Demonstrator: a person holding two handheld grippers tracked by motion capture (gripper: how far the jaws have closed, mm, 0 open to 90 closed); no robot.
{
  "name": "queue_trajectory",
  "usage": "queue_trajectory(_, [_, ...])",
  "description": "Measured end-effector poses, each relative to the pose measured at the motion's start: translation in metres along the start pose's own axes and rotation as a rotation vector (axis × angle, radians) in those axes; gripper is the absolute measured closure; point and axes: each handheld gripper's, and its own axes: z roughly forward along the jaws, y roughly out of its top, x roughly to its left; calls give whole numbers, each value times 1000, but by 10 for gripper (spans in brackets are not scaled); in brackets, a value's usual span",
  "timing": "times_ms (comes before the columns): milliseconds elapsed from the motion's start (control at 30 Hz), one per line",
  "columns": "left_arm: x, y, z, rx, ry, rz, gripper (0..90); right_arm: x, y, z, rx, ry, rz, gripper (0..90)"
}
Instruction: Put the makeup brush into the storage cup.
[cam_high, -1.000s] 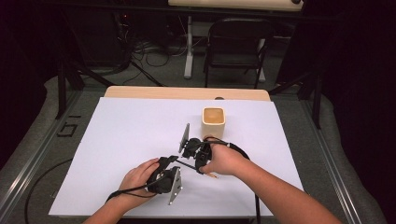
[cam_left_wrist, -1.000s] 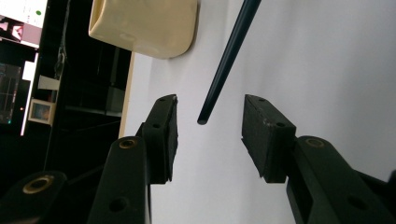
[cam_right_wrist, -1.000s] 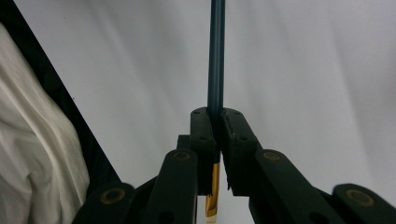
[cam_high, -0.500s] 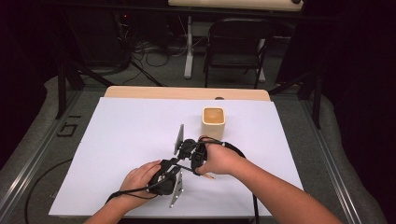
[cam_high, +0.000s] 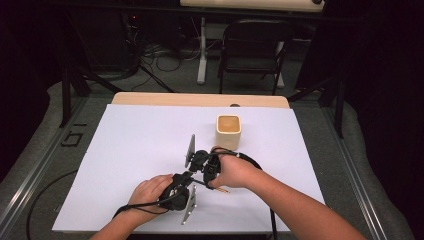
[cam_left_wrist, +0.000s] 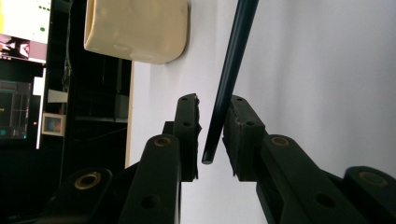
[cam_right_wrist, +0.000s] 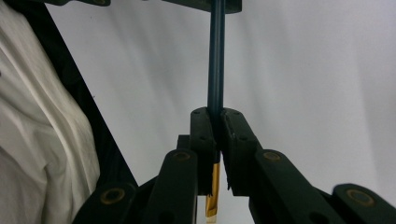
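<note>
Right gripper (cam_right_wrist: 215, 140) clamped on pen (cam_right_wrist: 216, 70) near gold end. Left gripper (cam_left_wrist: 214, 135) closing round dark tip, pads not yet touching. I judge pen light, stiff, slick; grip mid-barrel.

Setting: lab or recording studio. Evidence: table (cam_high: 125, 150) under a plain white cover, standing on grey carpet; dark surroundings; loose cables (cam_high: 150, 57) on the floor behind; black folding chair (cam_high: 250, 47); metal stand legs (cam_high: 75, 85); lit monitor screens (cam_left_wrist: 21, 56) at the side.
</note>
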Motion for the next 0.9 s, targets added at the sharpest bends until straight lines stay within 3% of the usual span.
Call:
queue_trajectory(400, [-2,0,1,6,-13,24,824,0,0,1,-5,5,-4,835])
queue_trajectory(700, [-5,1,1,24,-6,82,849,0,1,0,2,4,-8,834])
queue_trajectory(900, [-6,1,2,20,0,89,853,0,1,0,-3,9,-10,834])
